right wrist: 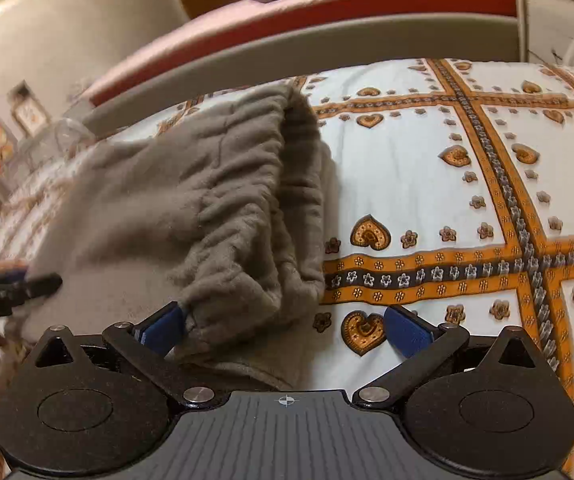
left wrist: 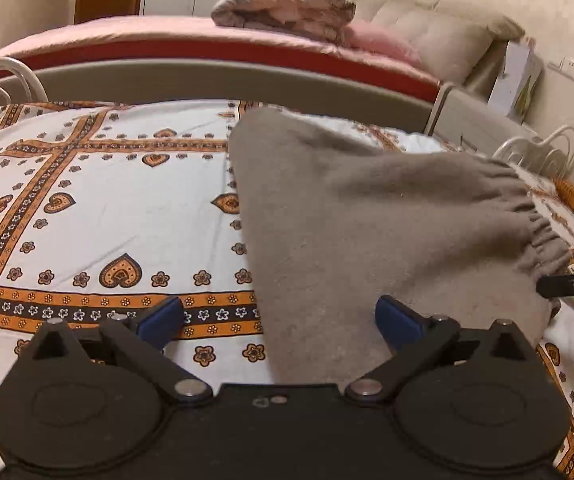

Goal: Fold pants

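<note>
pants: folded grey-brown fleece pants [left wrist: 367,220] with gathered elastic waistband lie on white bedsheet with orange heart-and-flower bands [left wrist: 107,208] | left gripper [left wrist: 279,320] released, jaws wide, over the pants' near edge | right gripper [right wrist: 285,326] released, waistband just beside its left pad | room: pink-covered bed [left wrist: 147,32] behind, folded pink quilt [left wrist: 283,8] on it

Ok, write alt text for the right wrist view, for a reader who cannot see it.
Folded grey fleece pants lie on a bedsheet patterned with orange hearts and flowers, elastic waistband facing the camera. The right claw is open just above them, gripping nothing. The left claw shows at the left edge, by the pants.
</note>
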Demonstrator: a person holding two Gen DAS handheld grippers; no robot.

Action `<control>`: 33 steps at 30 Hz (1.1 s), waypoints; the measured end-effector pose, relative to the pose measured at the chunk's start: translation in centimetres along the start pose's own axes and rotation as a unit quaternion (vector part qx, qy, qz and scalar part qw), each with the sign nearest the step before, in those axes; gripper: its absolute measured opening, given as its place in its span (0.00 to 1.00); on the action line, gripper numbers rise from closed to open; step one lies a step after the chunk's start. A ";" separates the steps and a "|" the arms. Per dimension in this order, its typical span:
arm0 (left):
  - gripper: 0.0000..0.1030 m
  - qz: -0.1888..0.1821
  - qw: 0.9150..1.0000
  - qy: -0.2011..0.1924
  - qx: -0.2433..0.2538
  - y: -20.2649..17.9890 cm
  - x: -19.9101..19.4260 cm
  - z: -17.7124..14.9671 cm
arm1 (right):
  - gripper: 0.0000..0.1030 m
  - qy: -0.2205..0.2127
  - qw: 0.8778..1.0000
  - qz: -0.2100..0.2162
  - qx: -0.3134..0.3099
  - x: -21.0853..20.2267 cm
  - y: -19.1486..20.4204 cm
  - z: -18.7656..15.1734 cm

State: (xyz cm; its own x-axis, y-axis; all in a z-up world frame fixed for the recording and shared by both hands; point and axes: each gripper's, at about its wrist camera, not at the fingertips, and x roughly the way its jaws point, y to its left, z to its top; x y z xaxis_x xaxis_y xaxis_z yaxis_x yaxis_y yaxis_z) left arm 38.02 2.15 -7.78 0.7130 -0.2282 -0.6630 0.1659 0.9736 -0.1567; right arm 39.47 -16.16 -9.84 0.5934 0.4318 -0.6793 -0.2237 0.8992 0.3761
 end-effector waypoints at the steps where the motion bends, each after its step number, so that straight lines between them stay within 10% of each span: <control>1: 0.94 0.005 1.000 0.005 0.000 -0.1 -0.2 0.3 | 1.00 -0.005 1.000 -0.001 0.001 -0.4 0.3 0.1; 14: 0.93 0.016 1.000 0.017 0.004 -0.7 -2.3 -0.4 | 1.00 0.000 0.998 -0.045 -0.041 -1.6 1.7 -0.6; 26: 0.94 0.039 0.997 -0.027 0.062 -4.3 -14.2 -3.3 | 1.00 -0.124 0.992 -0.015 -0.002 -16.3 3.7 -4.9; 33: 0.94 0.059 0.988 -0.083 0.115 -7.3 -22.0 -7.7 | 1.00 -0.175 0.981 -0.036 -0.080 -22.7 8.5 -11.4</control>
State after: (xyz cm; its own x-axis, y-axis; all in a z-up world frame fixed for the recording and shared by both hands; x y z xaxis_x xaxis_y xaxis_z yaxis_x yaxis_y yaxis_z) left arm 15.88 0.03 2.27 0.8353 -0.1280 -0.5347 0.2119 0.9723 0.0982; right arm 15.29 -17.48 1.57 0.8345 0.3419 -0.4322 -0.2735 0.9378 0.2138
